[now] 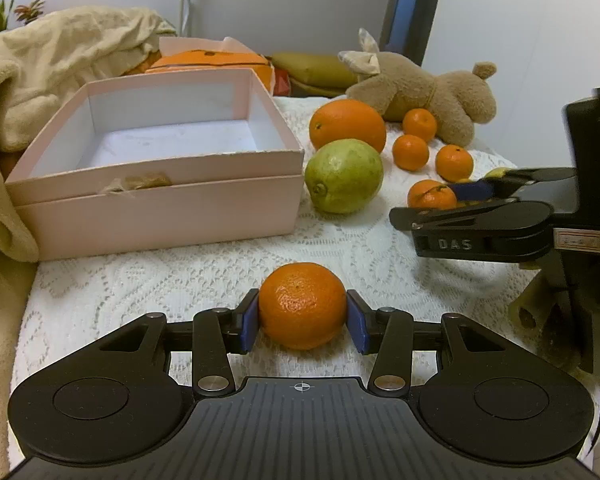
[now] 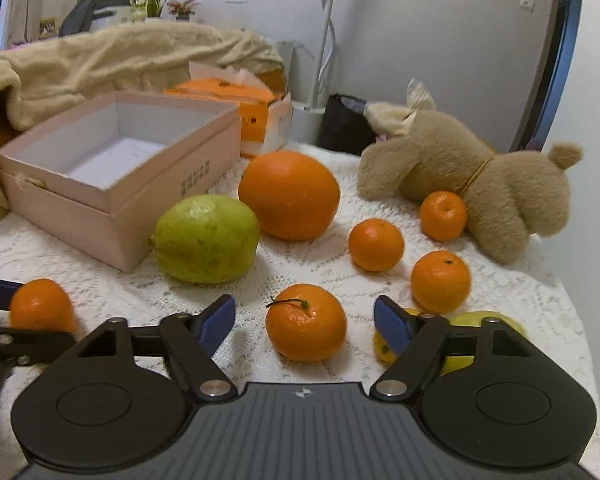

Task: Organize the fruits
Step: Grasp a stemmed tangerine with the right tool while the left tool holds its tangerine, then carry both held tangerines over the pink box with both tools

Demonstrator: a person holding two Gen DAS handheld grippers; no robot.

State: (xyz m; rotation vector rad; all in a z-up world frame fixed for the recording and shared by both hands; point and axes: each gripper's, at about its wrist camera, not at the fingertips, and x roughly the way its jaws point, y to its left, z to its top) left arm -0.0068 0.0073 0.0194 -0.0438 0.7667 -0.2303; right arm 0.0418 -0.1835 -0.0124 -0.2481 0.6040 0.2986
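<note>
1. Two hand-held grippers work over a white lace tablecloth (image 1: 180,280) strewn with fruit.
2. The left gripper (image 1: 303,320) has its blue pads pressed against both sides of a small orange mandarin (image 1: 302,306) — clamped on it, low over the cloth, in front of an open pale pink cardboard box (image 1: 156,208).
3. The pink box shows a bare white inside; it sits at the left of the cloth, with a beige blanket (image 1: 60,52) heaped behind and beside it.
4. The right gripper (image 2: 305,322) has its blue-tipped fingers spread wide on either side of a stemmed orange mandarin (image 2: 306,322), touching neither side of it.
5. Just beside the right gripper's right finger, a yellow-green fruit (image 2: 488,320) lies partly hidden under it.
6. A large green guava-like fruit (image 2: 206,238) rests near the box corner, touching a large round orange (image 2: 289,195) behind it.
7. Three more small mandarins lie to the right — one (image 2: 376,245) in the middle, one (image 2: 440,281) nearer the right gripper, and one (image 2: 443,215) up against a brown plush toy animal (image 2: 480,184) lying on its side.
8. An orange printed carton (image 2: 236,100) stands behind the pink box.
</note>
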